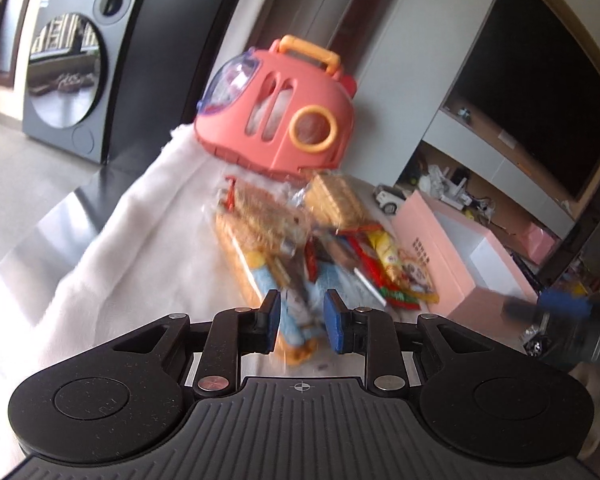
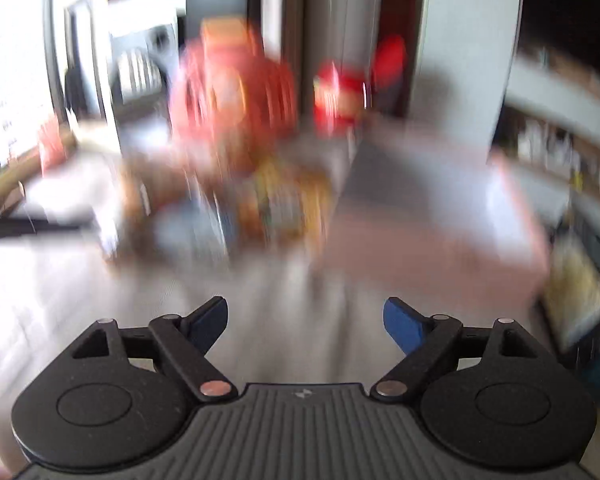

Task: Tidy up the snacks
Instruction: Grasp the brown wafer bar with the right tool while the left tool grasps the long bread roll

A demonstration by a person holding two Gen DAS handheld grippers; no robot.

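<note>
While the left gripper straddles a blue snack packet at the pile's near end on the white cloth, fingers narrow but not visibly clamped, the right gripper hangs wide and empty, so next is closing and lifting toward the pink box, I'd guess.

Each gripper is ribbed black plastic with blue pads and silver pins.

Snack pile beyond left gripper

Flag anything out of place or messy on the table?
Snack packets lie in a loose overlapping heap on the white cloth, not in the pink box beside them. Pink toy carrier sits tilted behind. Right view is too blurred.
</note>
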